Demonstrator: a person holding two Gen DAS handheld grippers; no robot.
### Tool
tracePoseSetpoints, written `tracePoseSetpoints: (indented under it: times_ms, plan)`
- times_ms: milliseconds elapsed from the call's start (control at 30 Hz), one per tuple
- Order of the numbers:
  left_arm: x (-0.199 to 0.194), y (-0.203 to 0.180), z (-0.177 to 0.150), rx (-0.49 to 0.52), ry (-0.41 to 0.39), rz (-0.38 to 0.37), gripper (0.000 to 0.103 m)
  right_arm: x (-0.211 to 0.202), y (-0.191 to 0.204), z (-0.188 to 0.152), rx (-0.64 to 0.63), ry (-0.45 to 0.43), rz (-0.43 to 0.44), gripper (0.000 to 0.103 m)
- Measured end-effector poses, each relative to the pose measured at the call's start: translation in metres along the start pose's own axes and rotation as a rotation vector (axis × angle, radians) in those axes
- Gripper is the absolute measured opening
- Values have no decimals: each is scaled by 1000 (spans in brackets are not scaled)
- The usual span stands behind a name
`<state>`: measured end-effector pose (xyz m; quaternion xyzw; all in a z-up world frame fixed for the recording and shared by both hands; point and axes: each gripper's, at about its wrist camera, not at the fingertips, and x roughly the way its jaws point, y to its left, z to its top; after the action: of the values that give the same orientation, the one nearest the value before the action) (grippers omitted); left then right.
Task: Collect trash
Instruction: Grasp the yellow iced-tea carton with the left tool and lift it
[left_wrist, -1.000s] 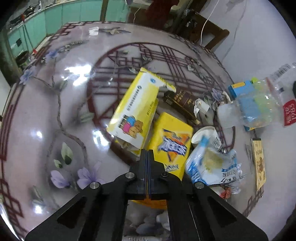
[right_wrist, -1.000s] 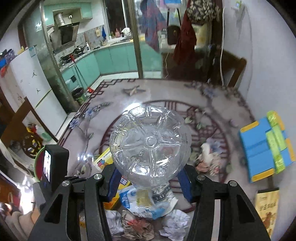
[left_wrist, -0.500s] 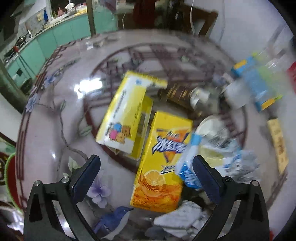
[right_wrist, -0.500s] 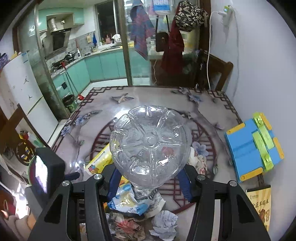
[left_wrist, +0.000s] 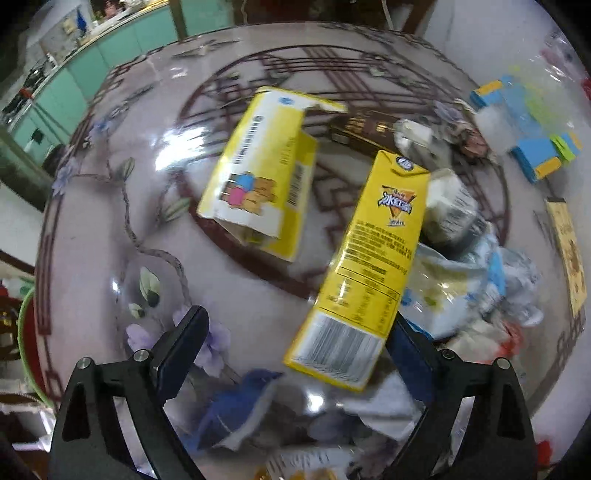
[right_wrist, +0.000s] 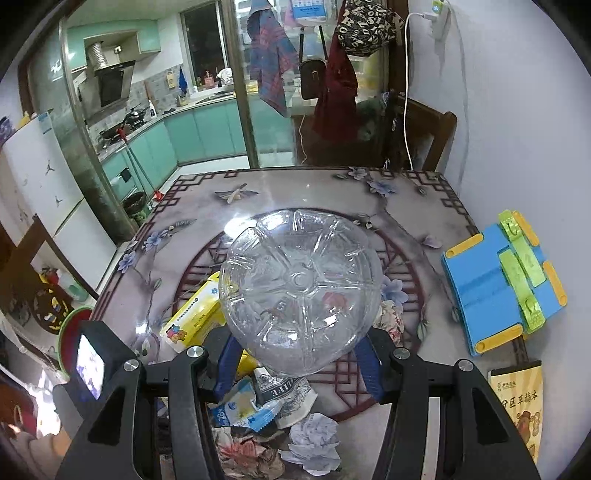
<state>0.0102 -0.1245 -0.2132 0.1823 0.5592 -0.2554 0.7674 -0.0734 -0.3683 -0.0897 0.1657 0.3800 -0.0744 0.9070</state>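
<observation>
My left gripper (left_wrist: 295, 339) hangs over the table (left_wrist: 110, 229) w/ jaws spread wide, nothing clamped. The yellow drink carton (left_wrist: 369, 266) sits tilted btwn the two fingers, barcode end toward me; its lower right edge looks like it's against the right finger (left_wrist: 410, 354), but can't tell if it's really touching. Left finger is well apart from it. The yellow snack box (left_wrist: 258, 173) lies flat further out, to the left of the carton, end flap open. Right of the carton is a heap: blue-white plastic wrapper (left_wrist: 461, 291), a paper cup (left_wrist: 447, 206) on its side, crumpled bits. A dark brown box (left_wrist: 365, 127) lies beyond, pretty blurred.

My right gripper (right_wrist: 299, 354) is clamped on a clear plastic bottle (right_wrist: 299, 291), bottom end facing the cam, held up above the table. Blue pads press on both sides of it. Below the bottle in right wrist view: crumpled white paper (right_wrist: 314, 439), the wrapper, more scraps. A blue-yellow-green folding stand (right_wrist: 502, 288) sits at the right edge of the table, a yellow booklet (right_wrist: 517, 398) near it.
</observation>
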Motion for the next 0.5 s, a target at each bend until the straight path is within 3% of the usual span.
tracePoseSetpoints:
  times_ms: [67,167,200,333,500]
  plan:
    - [6,-1,7,-17,-3,-13,86,4,4,1,-7,5,18,53]
    - [20,-9,10,-9,49,-70,48,7,14,1,-31,10,48,53]
    - [20,-10,10,-4,46,-71,42,8,17,0,-37,10,54,53]
    - [-8,-11,8,-13,-18,-60,37,2,30,0,-63,-4,72,53]
    - [-78,-4,4,-14,-184,72,36,-3,43,-1,-77,-19,73,53]
